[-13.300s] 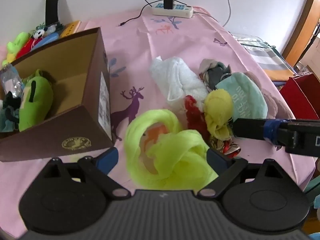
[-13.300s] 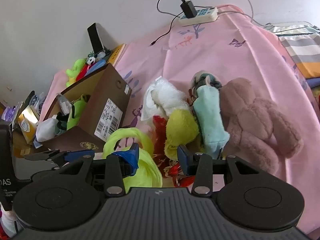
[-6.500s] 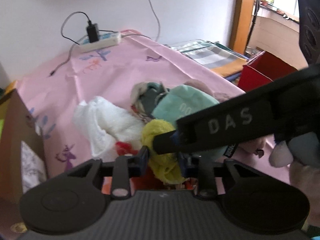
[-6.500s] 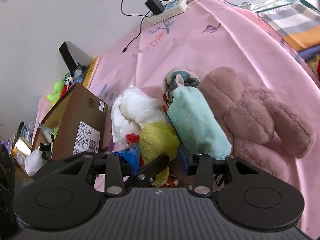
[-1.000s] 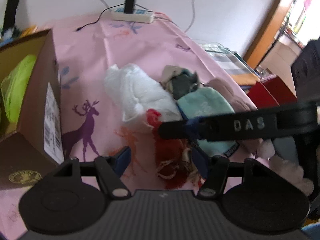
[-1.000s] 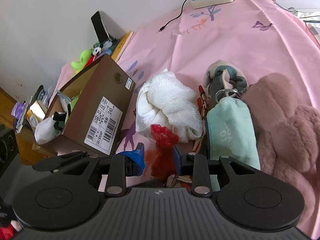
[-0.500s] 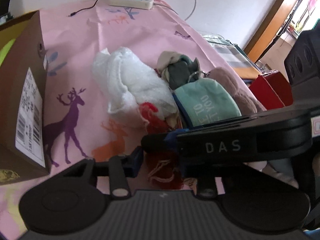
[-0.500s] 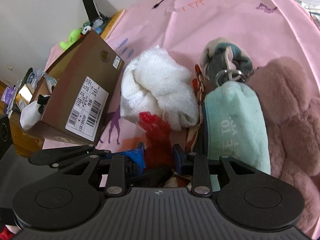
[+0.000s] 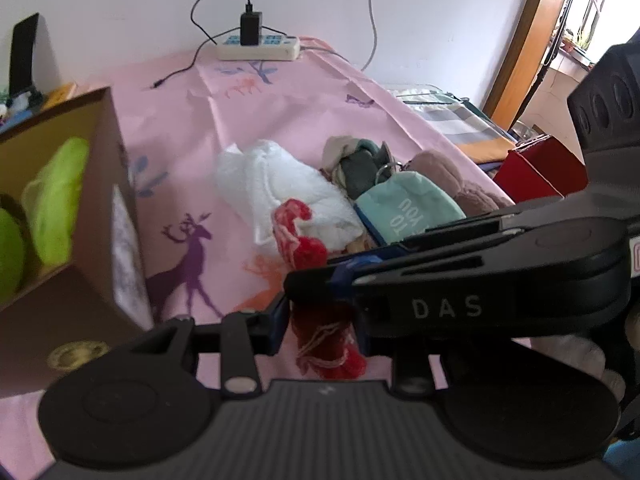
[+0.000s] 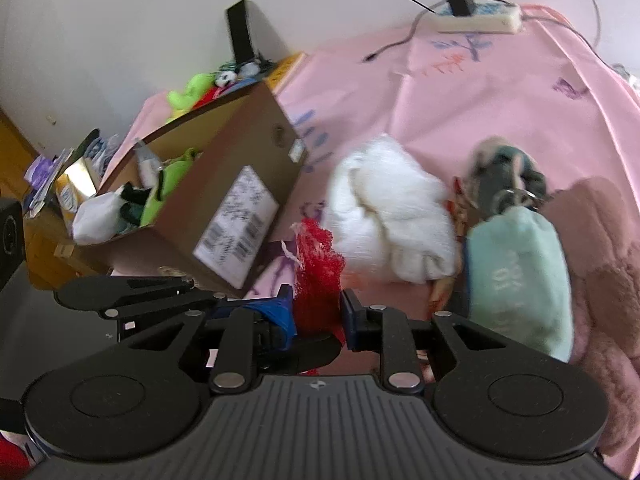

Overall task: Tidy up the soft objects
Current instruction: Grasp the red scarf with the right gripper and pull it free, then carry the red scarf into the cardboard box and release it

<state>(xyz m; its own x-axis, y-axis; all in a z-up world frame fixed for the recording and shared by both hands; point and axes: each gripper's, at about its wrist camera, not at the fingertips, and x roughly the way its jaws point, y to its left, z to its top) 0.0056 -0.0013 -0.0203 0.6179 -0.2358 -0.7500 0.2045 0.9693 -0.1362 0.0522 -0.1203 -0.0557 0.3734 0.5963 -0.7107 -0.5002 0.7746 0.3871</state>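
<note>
Crossing the left view at three o'clock, the right gripper (image 9: 320, 280) hides half the left gripper (image 9: 320, 330); both clamp the frilly red fabric scrap (image 9: 302, 246), white towel bundle (image 9: 276, 188) behind.

Right view: right fingers (image 10: 354, 312) closing on the scrap, brown cardboard box (image 10: 240, 184) at ten o'clock.

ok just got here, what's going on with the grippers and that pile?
A person is sorting soft things off a pink cloth into a cardboard box. Both grippers are on the same red knitted piece: the left gripper is clamped on its lower part, and the right gripper's jaws are closing on it. The white towel, mint pouch and pink plush lie unsorted.
</note>
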